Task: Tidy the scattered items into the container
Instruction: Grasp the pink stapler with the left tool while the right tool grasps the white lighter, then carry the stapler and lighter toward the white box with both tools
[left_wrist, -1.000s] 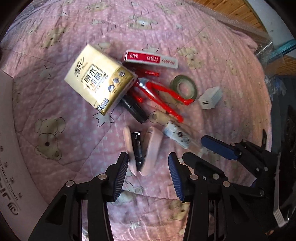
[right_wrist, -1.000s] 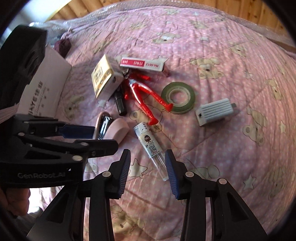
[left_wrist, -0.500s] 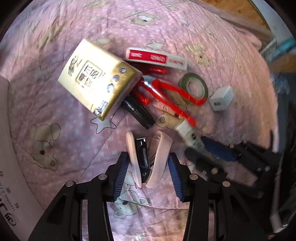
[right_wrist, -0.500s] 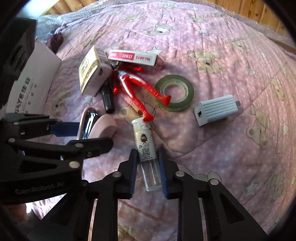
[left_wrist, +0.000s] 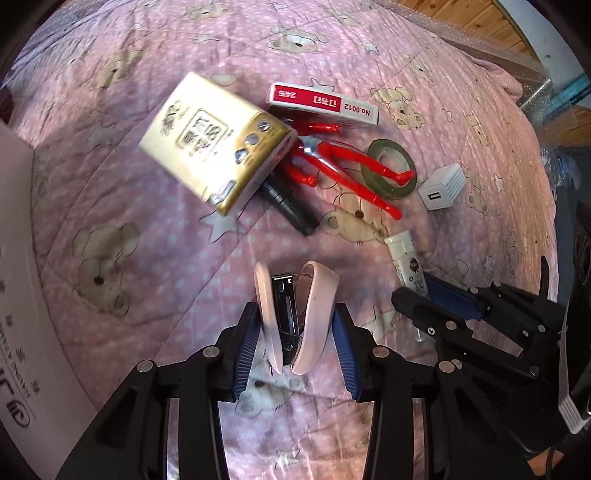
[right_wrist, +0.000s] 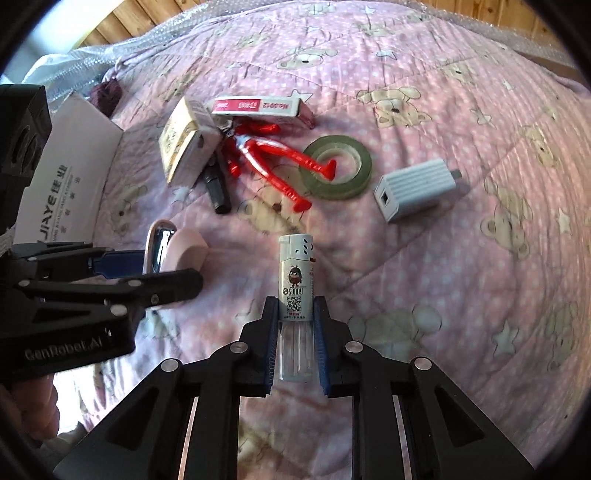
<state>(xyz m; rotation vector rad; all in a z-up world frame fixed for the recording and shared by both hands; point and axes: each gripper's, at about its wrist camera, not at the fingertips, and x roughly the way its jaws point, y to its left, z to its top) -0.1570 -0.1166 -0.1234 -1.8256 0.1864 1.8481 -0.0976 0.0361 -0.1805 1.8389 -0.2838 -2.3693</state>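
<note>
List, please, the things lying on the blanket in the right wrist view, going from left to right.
White box → pink stapler → tissue pack → lighter → green tape roll → white charger.

The left gripper (left_wrist: 295, 343) clasps a pink stapler (left_wrist: 295, 317) on the quilt (left_wrist: 147, 258). Far of it lie a tissue pack (left_wrist: 218, 142), red figure (left_wrist: 343, 166), tape (left_wrist: 389, 170) and charger (left_wrist: 441, 186). At right, the right gripper (left_wrist: 424, 295) grips a lighter (left_wrist: 404, 258).

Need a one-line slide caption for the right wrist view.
Right gripper shut on a white lighter over the pink bear quilt, left gripper closing on a pink stapler alongside.
</note>
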